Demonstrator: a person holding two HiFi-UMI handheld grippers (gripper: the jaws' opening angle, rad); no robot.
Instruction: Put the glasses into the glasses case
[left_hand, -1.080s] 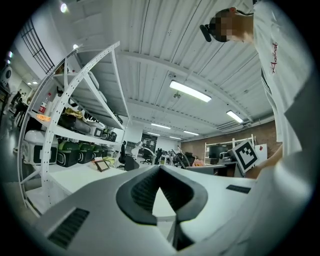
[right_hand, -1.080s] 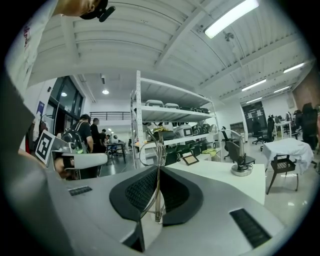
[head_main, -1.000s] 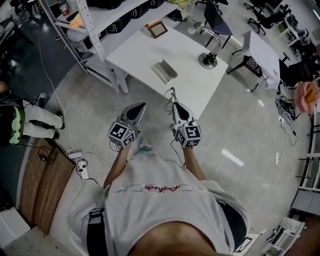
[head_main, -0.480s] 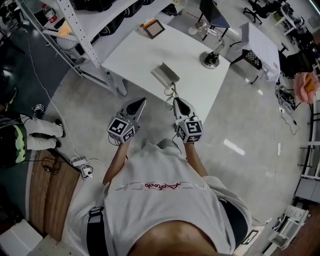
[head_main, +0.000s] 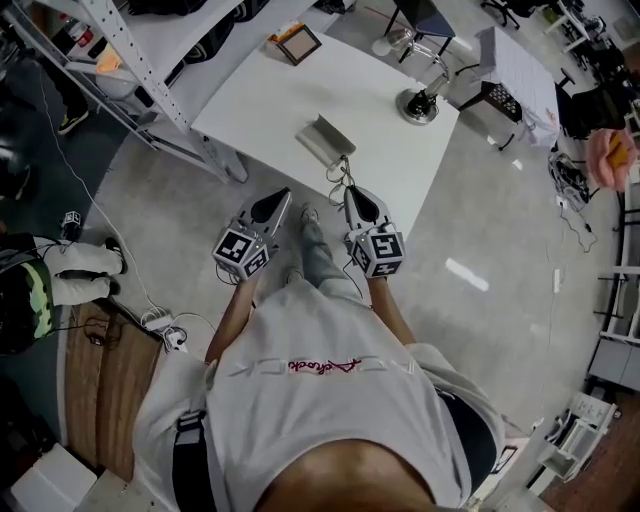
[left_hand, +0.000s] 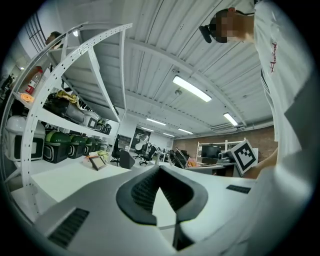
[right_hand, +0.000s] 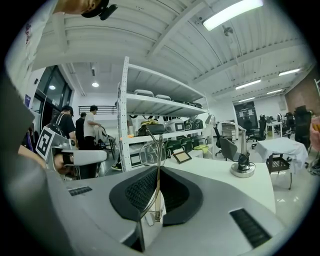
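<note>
A: Both grippers have drawn up to the near edge of the white table (head_main: 250, 100) since a second ago, and a shoe (head_main: 308, 214) now shows between them. What is the right gripper (right_hand: 156, 170) carrying?

B: Its dark ribbed pads (right_hand: 137, 192) are pinched almost together on one thin temple of the glasses (right_hand: 151, 152). The clear, wire-rimmed lenses stand above the tips.

A: And the left gripper (left_hand: 160, 168)?

B: Its jaws meet at the tips with nothing between them. It has the same pale grey shell and the same ribbed black pads.

A: Where are the glasses relative to the case?

B: Seen from overhead, they stick out ahead of the right gripper over the tabletop, just short of the glasses case (head_main: 325, 140) and apart from it. The case is a grey oblong box with its lid raised, lying on the matte surface. Beyond it stand a round-based desk lamp (head_main: 418, 104) and a small framed picture (head_main: 295, 43).
</note>
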